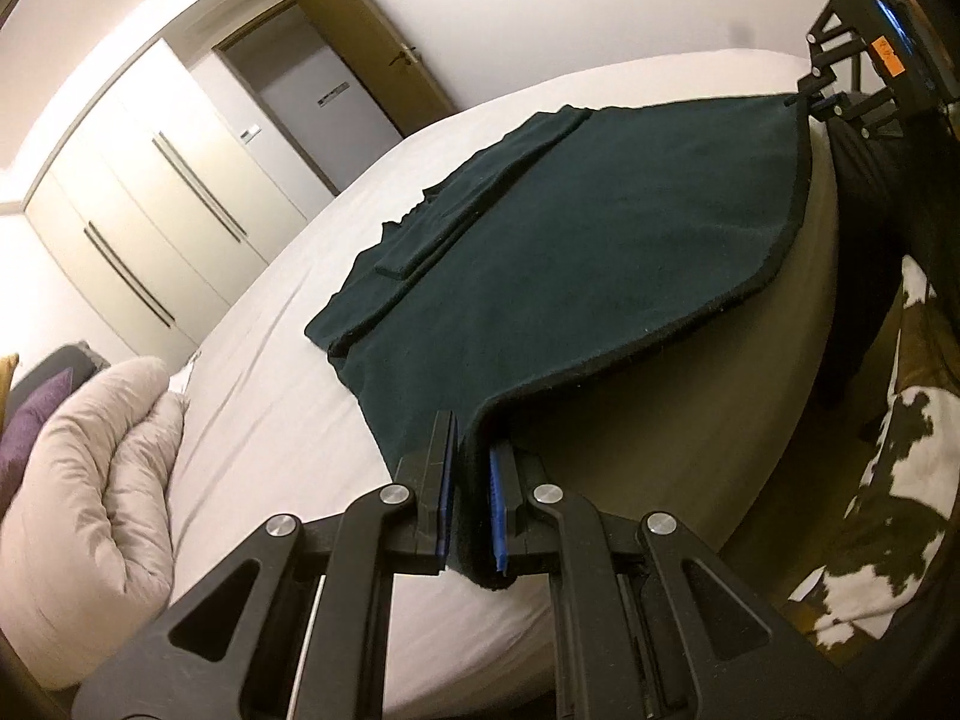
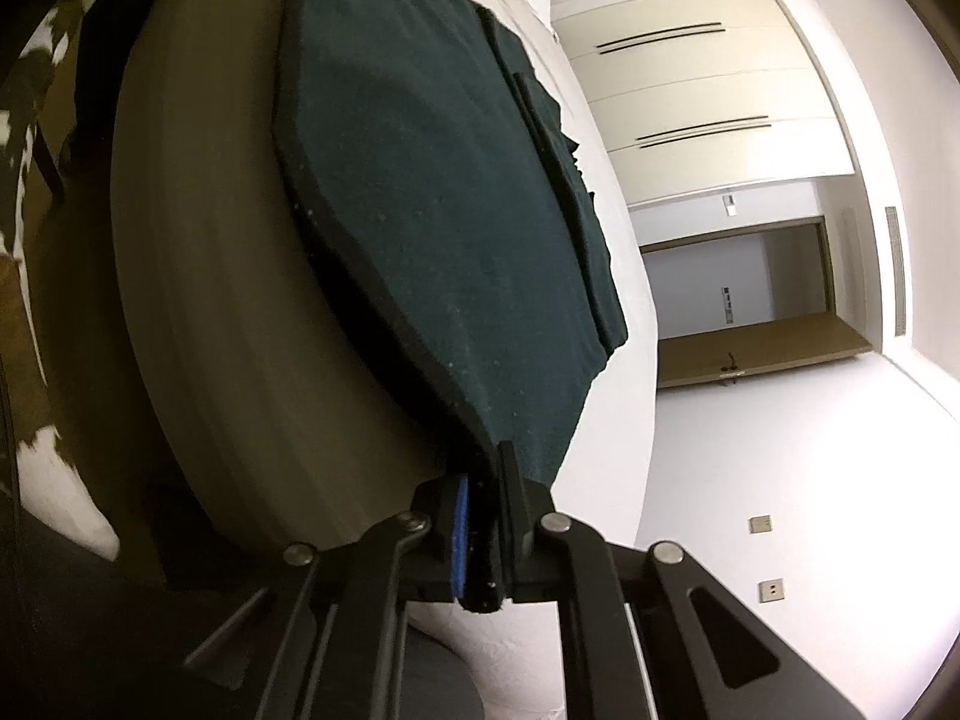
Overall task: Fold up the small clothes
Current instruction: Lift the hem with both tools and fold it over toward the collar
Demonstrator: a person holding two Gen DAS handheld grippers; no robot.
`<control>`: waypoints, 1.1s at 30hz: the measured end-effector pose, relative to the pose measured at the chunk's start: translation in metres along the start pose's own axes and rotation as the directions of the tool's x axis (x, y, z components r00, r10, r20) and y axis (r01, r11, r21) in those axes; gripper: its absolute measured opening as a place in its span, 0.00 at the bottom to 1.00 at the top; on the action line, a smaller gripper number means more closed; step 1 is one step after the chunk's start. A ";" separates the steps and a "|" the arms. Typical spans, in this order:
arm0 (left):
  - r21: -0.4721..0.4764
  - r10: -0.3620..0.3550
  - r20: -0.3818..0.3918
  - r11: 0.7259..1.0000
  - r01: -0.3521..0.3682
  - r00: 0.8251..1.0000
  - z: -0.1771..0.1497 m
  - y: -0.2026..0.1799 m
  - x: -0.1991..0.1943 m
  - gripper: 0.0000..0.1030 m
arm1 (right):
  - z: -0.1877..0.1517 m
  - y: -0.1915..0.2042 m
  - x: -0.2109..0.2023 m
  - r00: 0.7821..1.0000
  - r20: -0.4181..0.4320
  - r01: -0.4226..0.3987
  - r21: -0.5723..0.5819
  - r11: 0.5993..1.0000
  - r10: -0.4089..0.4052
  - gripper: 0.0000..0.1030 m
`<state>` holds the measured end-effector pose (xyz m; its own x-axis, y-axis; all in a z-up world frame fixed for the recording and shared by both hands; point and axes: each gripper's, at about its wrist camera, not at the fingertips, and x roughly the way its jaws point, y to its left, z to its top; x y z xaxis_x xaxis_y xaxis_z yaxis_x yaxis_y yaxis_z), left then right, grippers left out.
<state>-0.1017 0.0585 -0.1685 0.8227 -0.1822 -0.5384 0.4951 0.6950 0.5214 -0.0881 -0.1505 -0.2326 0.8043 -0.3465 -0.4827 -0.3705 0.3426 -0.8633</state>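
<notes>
A bedroom with pale walls, and a wide bed [image 1: 288, 420] under a white sheet fills most of it. Behind the bed stands a cream wardrobe [image 1: 150, 192] with long dark handles, and beside that a brown door [image 1: 384, 42] stands open on a grey passage. At the head of the bed a puffy beige duvet [image 1: 102, 468] lies bunched up, with a purple cushion [image 1: 30, 420] just behind it. On the floor past the mattress edge lies a brown-and-white cowhide rug [image 1: 900, 480].

Spread over the near side of the bed is a dark green garment [image 1: 570, 276], the one being folded. Its far part lies flat on the sheet, with folded layers stacked in strips along the side toward the wardrobe. Its near hem is lifted clear of the mattress and stretched taut between the two claws, sagging a little in the middle over the bed's edge.

The left gripper [image 1: 474, 480] is clamped on one corner of that hem, cloth bunched between its blue pads [image 1: 497, 510]. The right gripper [image 2: 483, 516] pinches the other corner the same way, its jaws closed tight on the fabric; from the left camera it shows small at the garment's far corner, up beside the person's dark clothing.
</notes>
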 end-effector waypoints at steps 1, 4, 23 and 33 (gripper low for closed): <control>-0.018 0.001 0.003 1.000 0.000 1.000 0.000 0.002 -0.001 0.09 | 0.001 -0.005 0.001 1.000 0.002 0.000 0.015 1.000 0.000 0.06; -0.075 0.001 0.016 0.997 0.000 1.000 0.003 0.012 -0.004 0.09 | 0.006 -0.019 0.002 1.000 0.014 0.011 0.042 0.999 -0.012 0.06; -0.317 -0.002 0.086 0.948 0.030 0.996 0.044 0.115 0.025 0.03 | 0.070 -0.116 0.069 0.990 0.135 0.030 0.112 0.993 -0.045 0.06; 0.024 -0.260 -0.147 0.964 0.266 0.954 -0.015 0.010 0.024 0.82 | 0.040 -0.113 0.044 0.994 0.100 -0.070 0.319 0.945 0.040 0.06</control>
<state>-0.0817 0.0714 -0.1861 0.6154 -0.2524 -0.7467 0.7028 0.6047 0.3747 0.0077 -0.1695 -0.1505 0.8311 -0.2439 -0.4997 -0.2581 0.6268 -0.7352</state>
